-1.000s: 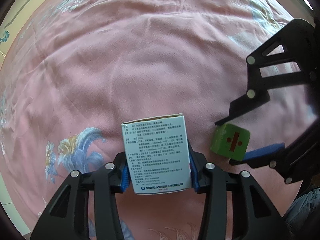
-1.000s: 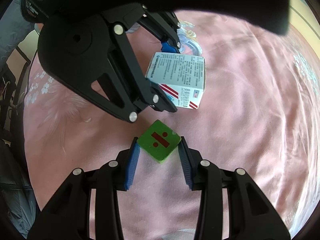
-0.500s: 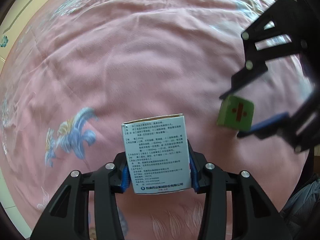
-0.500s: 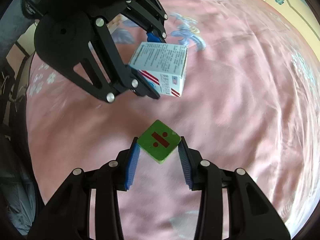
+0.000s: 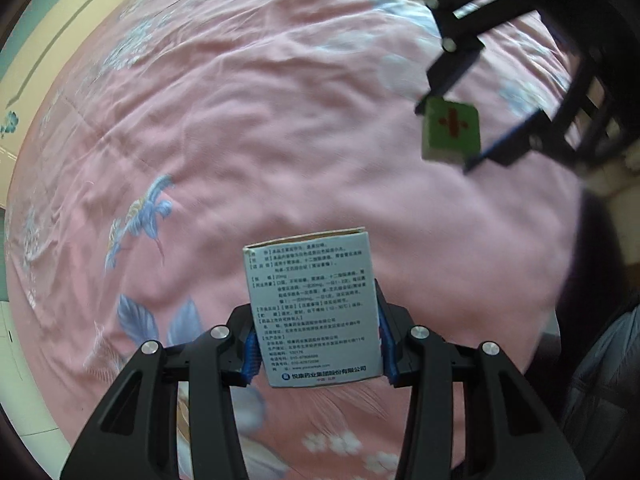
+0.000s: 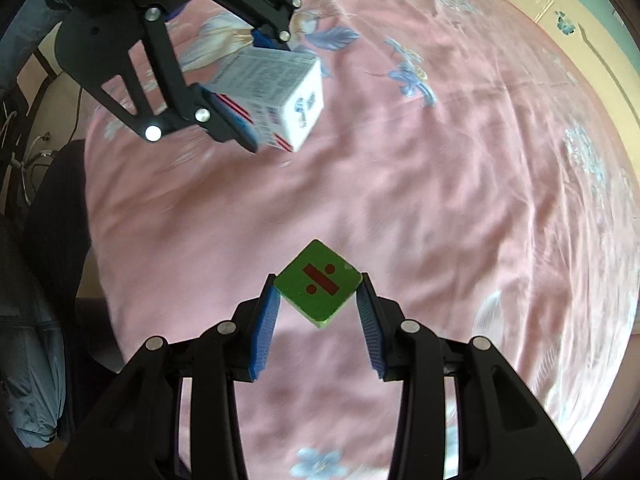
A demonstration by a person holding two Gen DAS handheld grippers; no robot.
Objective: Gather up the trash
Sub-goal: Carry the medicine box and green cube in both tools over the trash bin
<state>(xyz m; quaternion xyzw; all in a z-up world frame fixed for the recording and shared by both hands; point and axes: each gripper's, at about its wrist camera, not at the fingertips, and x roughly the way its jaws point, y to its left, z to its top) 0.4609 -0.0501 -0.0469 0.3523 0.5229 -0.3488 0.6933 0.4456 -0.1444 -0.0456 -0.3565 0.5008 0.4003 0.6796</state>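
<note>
1. the left gripper is clamped on a white medicine box, its blue pads pressed flat against the two side faces; the printed panel of small text faces the left wrist camera and the box stands upright between the fingers
2. in the right wrist view the same white medicine box shows tilted, with red stripes along its lower edge, held off the bed in the left gripper
3. the right gripper is closed on a green block with a red division sign on its top face; the block sits corner-on, so each blue pad meets a corner rather than a flat side
4. from the left wrist view the green block appears at upper right, pinched in the right gripper and clear of the bedding
5. beneath both lies a pink bedspread with blue flower prints, wrinkled across its width
6. the two held things are well apart from each other, neither touching the bedspread
7. a cream wall panel runs past the far edge of the bed
</note>
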